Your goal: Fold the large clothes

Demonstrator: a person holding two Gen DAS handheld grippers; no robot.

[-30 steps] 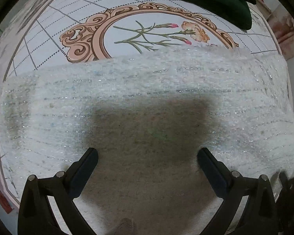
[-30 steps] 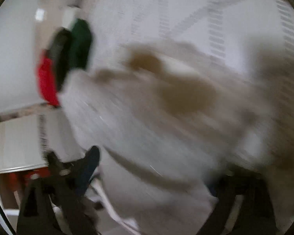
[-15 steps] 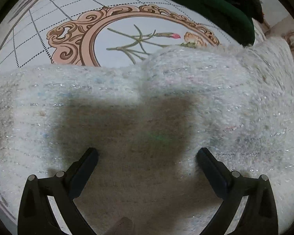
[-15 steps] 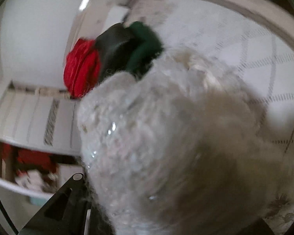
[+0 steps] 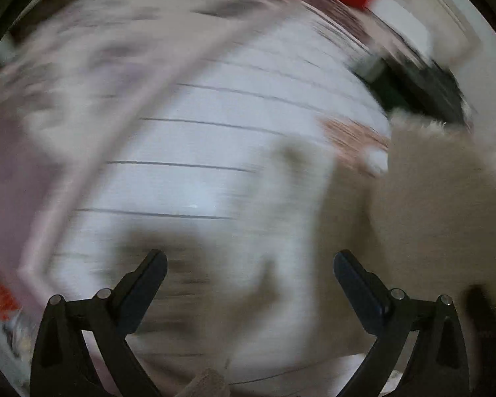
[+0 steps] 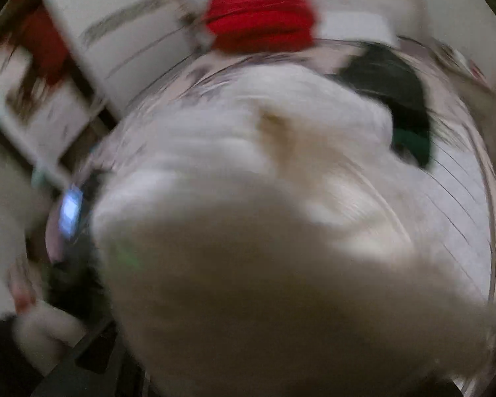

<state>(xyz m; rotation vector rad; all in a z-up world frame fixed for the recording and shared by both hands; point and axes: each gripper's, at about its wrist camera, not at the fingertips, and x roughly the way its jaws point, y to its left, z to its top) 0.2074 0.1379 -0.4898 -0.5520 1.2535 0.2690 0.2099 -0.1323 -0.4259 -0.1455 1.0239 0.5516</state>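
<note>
Bed [image 5: 198, 178]: your surface; nothing here is a container.
Sweater [image 6: 281, 281]: bunched against your right lens, toward the bed's far corner by the dark clothes [image 6: 400, 92].
Right gripper: hidden by sweater; can't tell its grip.
Left gripper [image 5: 249, 264]: wide apart, empty; sweater [image 5: 439, 198] lies to its right.

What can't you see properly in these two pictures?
- Right gripper: hidden in the right wrist view by the fluffy white sweater filling the lens.
- Tablecloth pattern: smeared by motion blur in the left wrist view.
- Dark green clothes: blurred and partly behind the sweater in the right wrist view.
</note>
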